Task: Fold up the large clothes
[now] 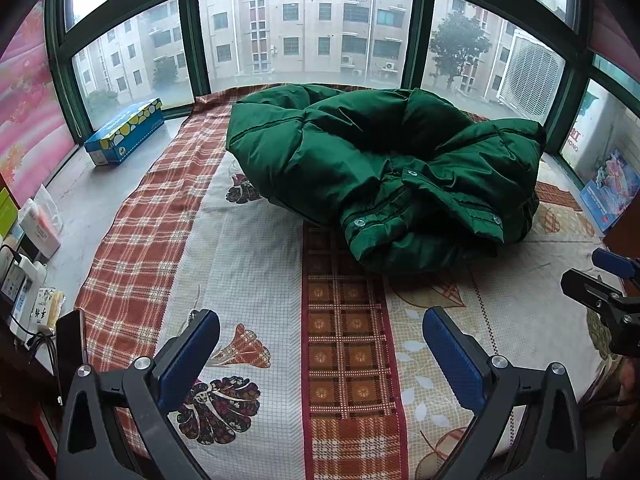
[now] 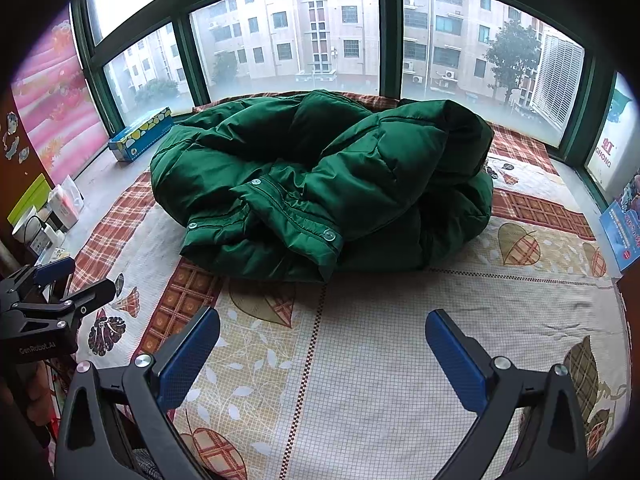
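Jacket: green puffer jacket (image 2: 320, 184) bunched at frame centre on the patterned bedspread (image 2: 400, 360).
Right gripper (image 2: 322, 344): jaws spread, bottom of frame.
Left gripper (image 2: 76, 280): left edge, state unclear.

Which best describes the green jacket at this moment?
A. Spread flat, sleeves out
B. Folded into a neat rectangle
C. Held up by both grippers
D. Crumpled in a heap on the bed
D: the green jacket lies bunched on the bedsheet, and the left gripper and right gripper are open, short of it.
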The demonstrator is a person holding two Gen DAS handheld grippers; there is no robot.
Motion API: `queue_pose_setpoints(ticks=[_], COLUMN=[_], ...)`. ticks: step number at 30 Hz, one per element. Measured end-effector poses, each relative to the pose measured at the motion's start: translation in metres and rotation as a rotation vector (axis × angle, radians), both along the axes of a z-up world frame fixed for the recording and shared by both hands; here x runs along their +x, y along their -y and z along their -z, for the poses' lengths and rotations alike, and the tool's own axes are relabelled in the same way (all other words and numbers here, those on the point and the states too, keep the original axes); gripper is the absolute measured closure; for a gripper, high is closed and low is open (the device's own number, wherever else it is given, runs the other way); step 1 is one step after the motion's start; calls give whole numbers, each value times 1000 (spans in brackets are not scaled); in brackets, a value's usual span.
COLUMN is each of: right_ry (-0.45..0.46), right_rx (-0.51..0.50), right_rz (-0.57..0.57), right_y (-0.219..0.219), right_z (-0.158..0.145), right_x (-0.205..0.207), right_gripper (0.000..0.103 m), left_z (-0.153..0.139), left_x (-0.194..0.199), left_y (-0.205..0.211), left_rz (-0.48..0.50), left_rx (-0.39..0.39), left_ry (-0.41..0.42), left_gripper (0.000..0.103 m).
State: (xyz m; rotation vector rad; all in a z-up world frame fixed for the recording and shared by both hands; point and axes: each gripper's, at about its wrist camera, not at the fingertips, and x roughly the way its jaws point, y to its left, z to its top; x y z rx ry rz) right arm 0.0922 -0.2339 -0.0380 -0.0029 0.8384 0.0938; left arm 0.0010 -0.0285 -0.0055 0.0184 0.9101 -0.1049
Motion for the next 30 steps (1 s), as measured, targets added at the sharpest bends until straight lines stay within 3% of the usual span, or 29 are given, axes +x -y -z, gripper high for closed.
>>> queue_pose_setpoints(ticks=[30], right_ry=[1], right_rx=[-8], right_rz=[-22], right_y=[-5], right_z=[0], right_x=[1], right_gripper=[0], left_z=[4], left_x=[3], left_y=[15], left_rz=[30], left_rx=[31], left_ry=[-13], left_gripper=[0])
